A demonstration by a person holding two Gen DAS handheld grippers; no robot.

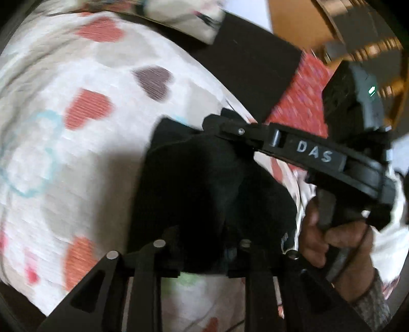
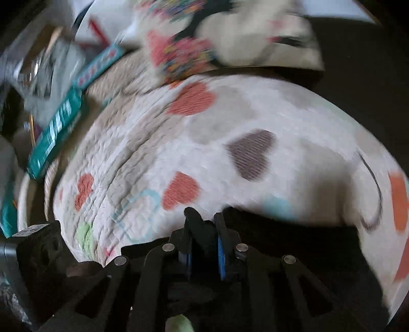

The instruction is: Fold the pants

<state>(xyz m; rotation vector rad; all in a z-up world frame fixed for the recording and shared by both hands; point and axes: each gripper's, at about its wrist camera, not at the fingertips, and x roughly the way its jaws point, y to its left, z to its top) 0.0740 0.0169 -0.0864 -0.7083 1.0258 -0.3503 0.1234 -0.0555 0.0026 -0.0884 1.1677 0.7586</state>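
Observation:
The black pants [image 1: 204, 191] are bunched in the middle of the left wrist view, lifted off a white bedspread with hearts [image 1: 89, 127]. My left gripper [image 1: 204, 255] sits under that bunch; the cloth covers its fingertips and rises from between them. My right gripper [image 1: 219, 125], a black tool marked DAS, comes in from the right in a person's hand [image 1: 332, 242] and pinches the cloth's upper edge. In the right wrist view, my right gripper [image 2: 204, 224] has its blue-padded fingers [image 2: 219, 245] closed on a black fold. The rest of the pants [image 2: 294, 242] trails to the right.
The bedspread [image 2: 230, 127] fills most of both views. Patterned pillows [image 2: 242, 38] lie at its far end. Teal boxes [image 2: 56, 127] and clutter line the left side. A red cloth [image 1: 306, 97] and wooden furniture [image 1: 294, 20] are beyond the bed's right edge.

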